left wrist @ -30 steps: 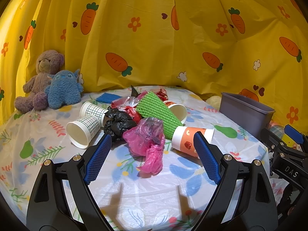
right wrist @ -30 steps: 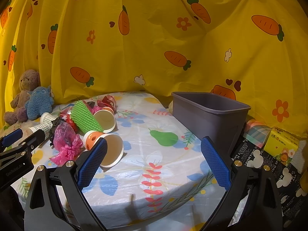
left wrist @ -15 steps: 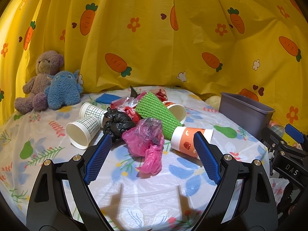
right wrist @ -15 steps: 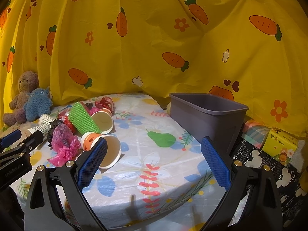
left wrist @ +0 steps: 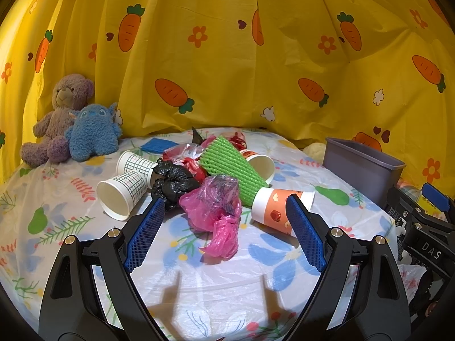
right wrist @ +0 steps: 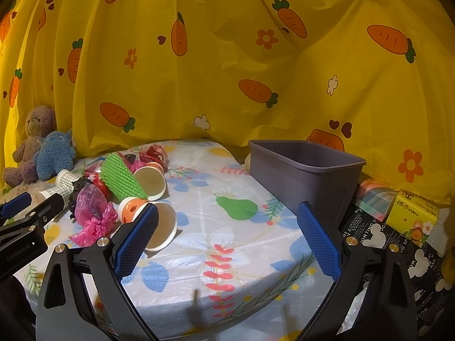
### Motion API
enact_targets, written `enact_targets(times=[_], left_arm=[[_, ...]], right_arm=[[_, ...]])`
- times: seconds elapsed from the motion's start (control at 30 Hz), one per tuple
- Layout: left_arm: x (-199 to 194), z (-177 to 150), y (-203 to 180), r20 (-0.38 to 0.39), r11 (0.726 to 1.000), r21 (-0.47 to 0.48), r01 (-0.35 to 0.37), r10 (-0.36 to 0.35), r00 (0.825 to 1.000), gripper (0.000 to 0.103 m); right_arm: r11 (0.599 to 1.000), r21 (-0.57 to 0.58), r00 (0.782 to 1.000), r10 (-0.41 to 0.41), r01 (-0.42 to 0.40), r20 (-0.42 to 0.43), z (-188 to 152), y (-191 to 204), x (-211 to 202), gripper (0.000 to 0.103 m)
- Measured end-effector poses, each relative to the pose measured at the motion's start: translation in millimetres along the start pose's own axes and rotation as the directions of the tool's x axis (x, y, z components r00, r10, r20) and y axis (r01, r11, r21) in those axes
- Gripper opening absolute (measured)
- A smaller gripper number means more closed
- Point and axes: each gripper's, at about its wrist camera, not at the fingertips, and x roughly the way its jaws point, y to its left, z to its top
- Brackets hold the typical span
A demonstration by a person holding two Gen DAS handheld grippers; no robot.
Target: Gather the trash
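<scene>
A heap of trash lies on the table: a pink plastic bag (left wrist: 216,213), a crumpled black bag (left wrist: 173,182), a green foam net (left wrist: 231,167), an orange printed paper cup (left wrist: 280,209) on its side, two checked paper cups (left wrist: 122,193), a further cup (left wrist: 260,164) and red wrappers. A grey bin (left wrist: 361,167) stands at the table's right edge; it also shows in the right wrist view (right wrist: 307,176). My left gripper (left wrist: 224,236) is open and empty, just short of the pink bag. My right gripper (right wrist: 227,236) is open and empty above the table, left of the bin.
A purple teddy bear (left wrist: 61,113) and a blue plush toy (left wrist: 92,135) sit at the back left. A yellow carrot-print curtain (left wrist: 227,56) hangs behind. A yellow box (right wrist: 412,216) and printed packages lie right of the bin.
Both views shift only slightly; the right gripper has drifted a little, so the bin and trash sit marginally lower left. Nothing taken hold of.
</scene>
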Motion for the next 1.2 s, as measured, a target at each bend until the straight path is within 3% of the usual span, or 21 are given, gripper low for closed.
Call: enact_targets(times=[0.8, 1.0, 1.13, 1.2], left_arm=[[7, -1, -2, 0.002, 0.999, -0.01, 0.046, -0.046, 0.999, 0.085], [6, -4, 12, 0.012, 0.999, -0.028, 0.015, -0.015, 1.0, 0.085], [6, -9, 28, 0.012, 0.999, -0.041, -0.017, 0.018, 1.0, 0.085], [5, -11, 37, 0.019, 0.999, -0.042, -0.033, 0.034, 0.999, 0.085]], right_arm=[[1.0, -0.007, 1.0, 0.02, -0.02, -0.005, 2, 3, 6, 0.094], [0.997, -0.015, 0.997, 0.07, -0.07, -0.014, -3, 6, 11, 0.091], [0.994, -0.031, 0.994, 0.107, -0.108, -0.023, -8, 14, 18, 0.088], [0.991, -0.042, 0.992, 0.125, -0.127, -0.034, -11, 19, 22, 0.079]])
